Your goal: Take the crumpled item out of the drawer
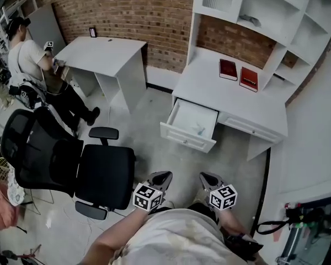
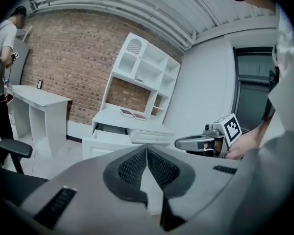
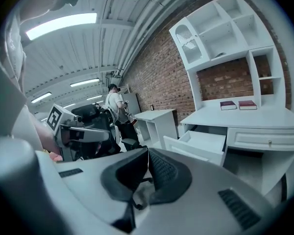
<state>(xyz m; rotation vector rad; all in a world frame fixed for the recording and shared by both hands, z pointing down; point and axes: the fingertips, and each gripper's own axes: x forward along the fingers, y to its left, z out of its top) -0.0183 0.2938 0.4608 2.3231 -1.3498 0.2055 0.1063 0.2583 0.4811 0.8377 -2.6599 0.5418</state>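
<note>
The white drawer (image 1: 183, 135) of the hutch desk (image 1: 209, 90) stands pulled open. A small pale crumpled item (image 1: 199, 129) lies on its floor near the right side. Both grippers are held close to my body, well short of the drawer. My left gripper (image 1: 166, 175) is shut with nothing between its pads (image 2: 134, 163). My right gripper (image 1: 203, 176) is shut and empty too, pads (image 3: 161, 168) touching at the tips. The drawer (image 2: 110, 129) shows in the left gripper view and, from the side, the drawer (image 3: 198, 143) in the right gripper view; the item is hidden in both.
A black office chair (image 1: 83, 170) stands on the floor left of me. Two red books (image 1: 238, 74) lie on the desk top. A second white desk (image 1: 102, 54) is at the back left, with a person (image 1: 27, 59) beside it. A brick wall runs behind.
</note>
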